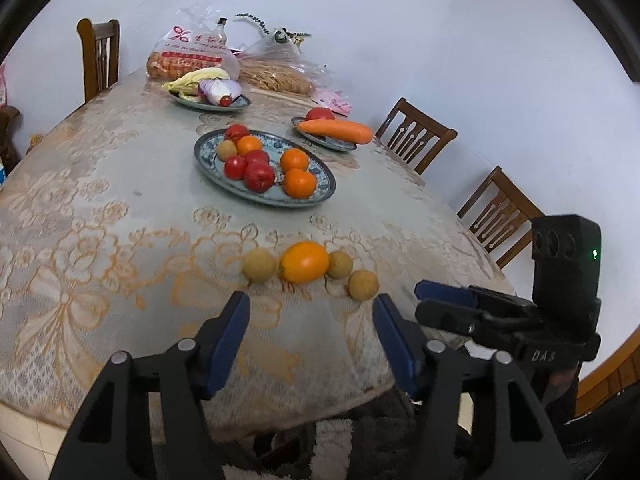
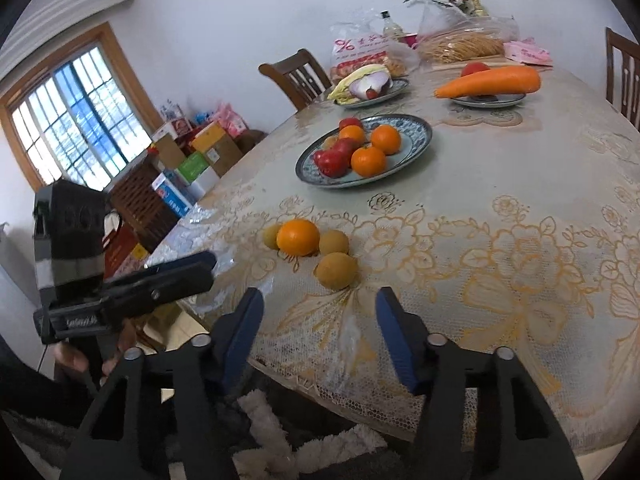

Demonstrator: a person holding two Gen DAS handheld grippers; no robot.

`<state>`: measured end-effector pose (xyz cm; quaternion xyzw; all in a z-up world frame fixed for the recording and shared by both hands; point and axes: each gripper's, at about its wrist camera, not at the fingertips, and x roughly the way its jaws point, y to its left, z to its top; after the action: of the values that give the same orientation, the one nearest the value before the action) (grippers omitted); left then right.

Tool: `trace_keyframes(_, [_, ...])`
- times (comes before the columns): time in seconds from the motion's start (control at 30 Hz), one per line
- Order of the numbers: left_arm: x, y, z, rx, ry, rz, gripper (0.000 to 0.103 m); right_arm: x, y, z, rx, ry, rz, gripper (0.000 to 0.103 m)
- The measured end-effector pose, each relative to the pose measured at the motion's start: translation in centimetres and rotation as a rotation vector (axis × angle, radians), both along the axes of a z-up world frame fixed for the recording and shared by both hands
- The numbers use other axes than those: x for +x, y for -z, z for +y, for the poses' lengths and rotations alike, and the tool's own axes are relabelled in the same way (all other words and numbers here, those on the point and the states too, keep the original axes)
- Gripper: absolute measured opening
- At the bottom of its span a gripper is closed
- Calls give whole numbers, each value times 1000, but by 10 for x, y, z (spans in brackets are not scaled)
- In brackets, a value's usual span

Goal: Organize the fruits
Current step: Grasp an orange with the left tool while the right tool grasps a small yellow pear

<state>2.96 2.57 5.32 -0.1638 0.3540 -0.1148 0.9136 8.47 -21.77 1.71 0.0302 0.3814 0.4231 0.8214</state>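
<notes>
Both grippers, the left gripper (image 1: 310,320) and right gripper (image 2: 318,312), hung empty with jaws apart, just before the loose orange (image 1: 302,262). Small brown fruits (image 1: 363,285) touched it. Beyond sat the fruit plate (image 1: 208,162). A push might roll them off the table.

Soft, even daylight came from the window (image 2: 76,128); shadows were faint. Fisheye distortion bent the edges, corners were vignetted black, and focus was slightly soft.

bare cloth before loose fruits (image 1: 301,262), fruit plate (image 1: 208,160) beyond
</notes>
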Motion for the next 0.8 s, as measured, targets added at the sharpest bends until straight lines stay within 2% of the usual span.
trace_keyframes(0.3, [46,-12,-26,167,93,5,65,6,3,0,-6,2,-24,48])
trace_keyframes(0.4, [61,-6,-34,197,144,30,65,8,4,1,-20,10,-29,48])
trace_keyframes(0.5, [70,3,-38,229,151,53,64,11,5,-1,-14,9,-20,48])
trace_keyframes(0.63, [77,16,-43,265,179,96,53,15,8,-3,17,2,3,48])
trace_keyframes(0.7, [77,18,-44,278,183,90,45,16,10,-3,20,2,6,48])
trace_keyframes(0.73, [78,20,-43,262,186,98,37,17,10,-2,22,0,8,48])
trace_keyframes(0.8, [78,21,-38,224,173,96,36,19,12,0,24,-4,13,48])
